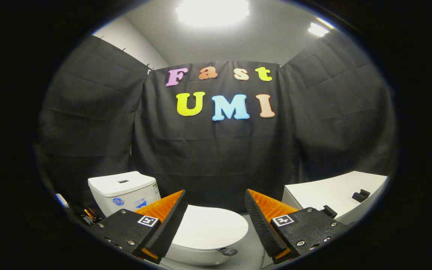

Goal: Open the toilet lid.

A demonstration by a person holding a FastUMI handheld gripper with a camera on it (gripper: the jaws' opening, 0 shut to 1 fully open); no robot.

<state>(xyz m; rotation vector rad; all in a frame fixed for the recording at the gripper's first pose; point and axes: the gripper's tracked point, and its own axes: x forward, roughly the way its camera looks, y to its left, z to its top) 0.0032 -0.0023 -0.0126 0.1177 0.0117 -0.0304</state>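
- So I'm holding the hand-held gripper (214, 219) up in the air with its fingers spread wide apart, nothing between them, not touching anything.
- The toilet lid (209, 228) is lying flat and closed on the bowl, below and just ahead of the fingers, showing through the gap between them and sitting a bit toward the left finger.
- Its long axis is running away from me toward the cistern (124, 189), which is standing behind it and off to the left against the black cloth wall. So the hinge end looks to be the far left one, and the free front edge is the rounded end nearest me.
- That's the bit that matters, I reckon: I'm aiming too high and too level right now, so I'd need to be dropping down and getting a finger under that near front lip, then swinging up and back toward the cistern.
- There's a small dark round thing (229, 251) at the front rim, can't tell what it is.
- A white tabletop (336, 193) is sitting off to the right, well clear of the lid.
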